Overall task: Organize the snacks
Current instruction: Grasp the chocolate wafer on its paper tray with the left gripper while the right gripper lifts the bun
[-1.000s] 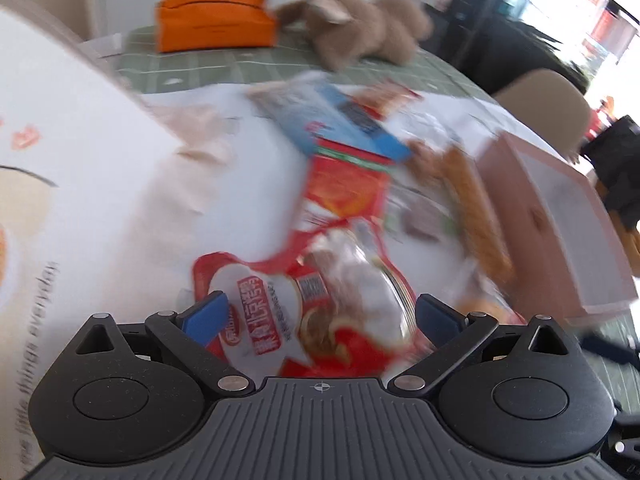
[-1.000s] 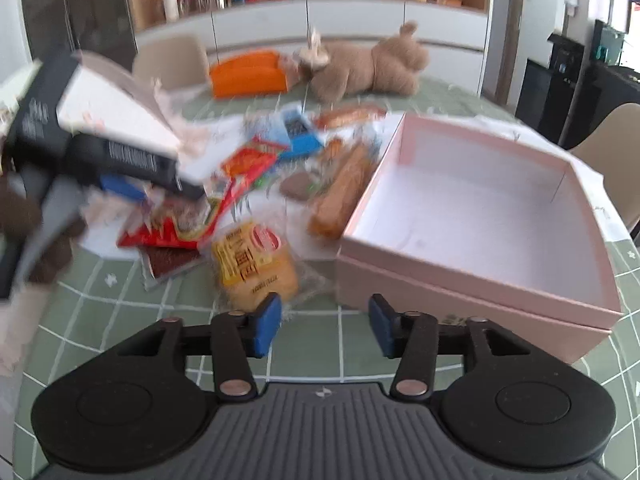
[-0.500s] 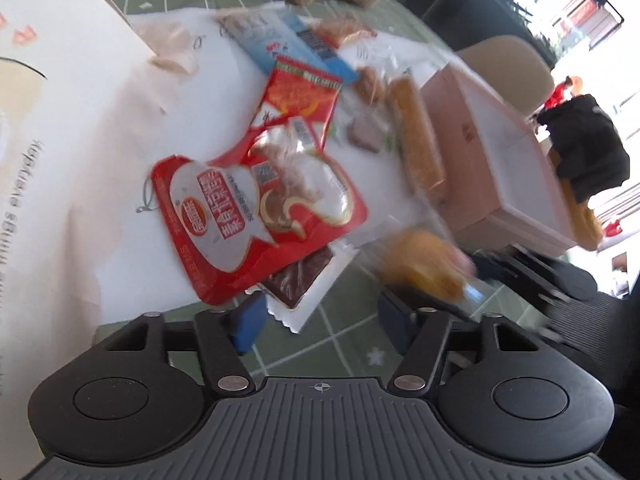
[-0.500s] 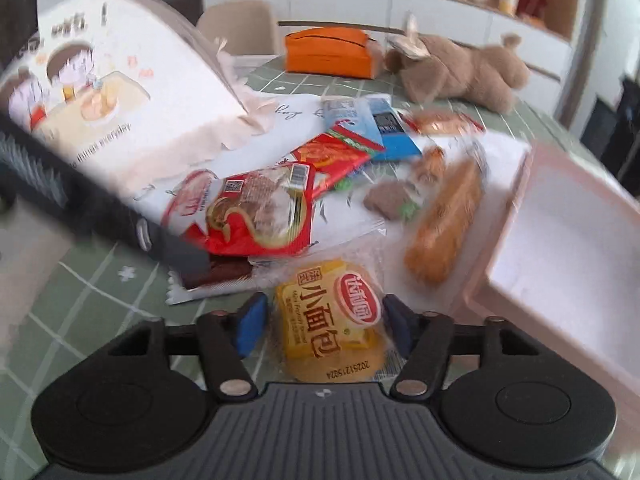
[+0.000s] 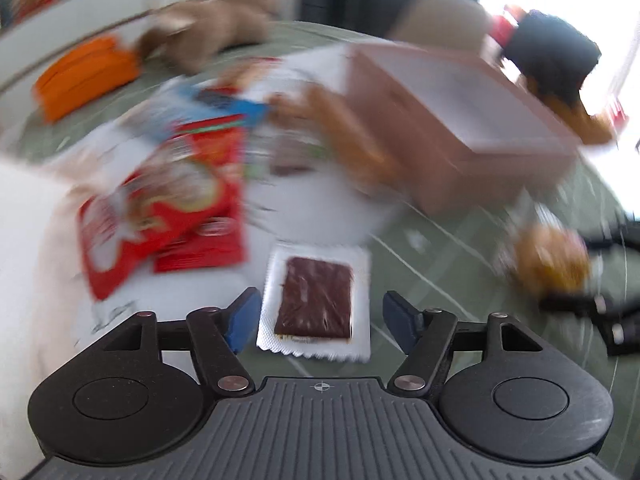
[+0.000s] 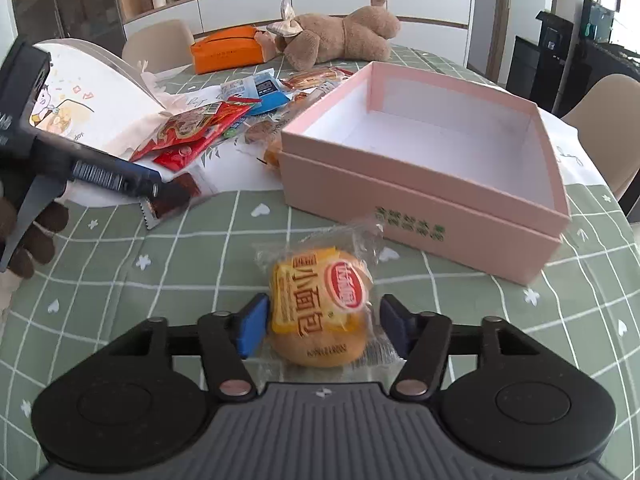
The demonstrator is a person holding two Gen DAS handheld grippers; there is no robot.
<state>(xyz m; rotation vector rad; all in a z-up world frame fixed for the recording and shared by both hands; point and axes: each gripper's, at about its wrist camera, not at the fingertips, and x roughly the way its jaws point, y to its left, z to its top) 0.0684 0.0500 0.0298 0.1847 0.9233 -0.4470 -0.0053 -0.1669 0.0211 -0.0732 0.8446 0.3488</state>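
My right gripper [image 6: 320, 326] is shut on a yellow wrapped bun [image 6: 320, 304] and holds it above the green checked cloth, in front of the open pink box [image 6: 420, 196]. The bun also shows in the blurred left wrist view [image 5: 550, 260]. My left gripper [image 5: 316, 318] is open around a clear packet with a dark brown bar [image 5: 316, 300]; the pads are apart from it. The same packet shows in the right wrist view [image 6: 172, 198]. Red snack bags [image 6: 192, 132], blue packets [image 6: 264, 92] and more wrapped snacks lie in a pile left of the box.
A white paper bag [image 6: 92, 92] stands at the left. An orange pouch [image 6: 226, 52] and a brown plush toy [image 6: 340, 36] lie at the far side of the table. Chairs stand around it.
My right gripper has closed on the yellow bun and carried it toward the box front. My left gripper has pulled back from the red bag and opened wider around the brown bar packet.
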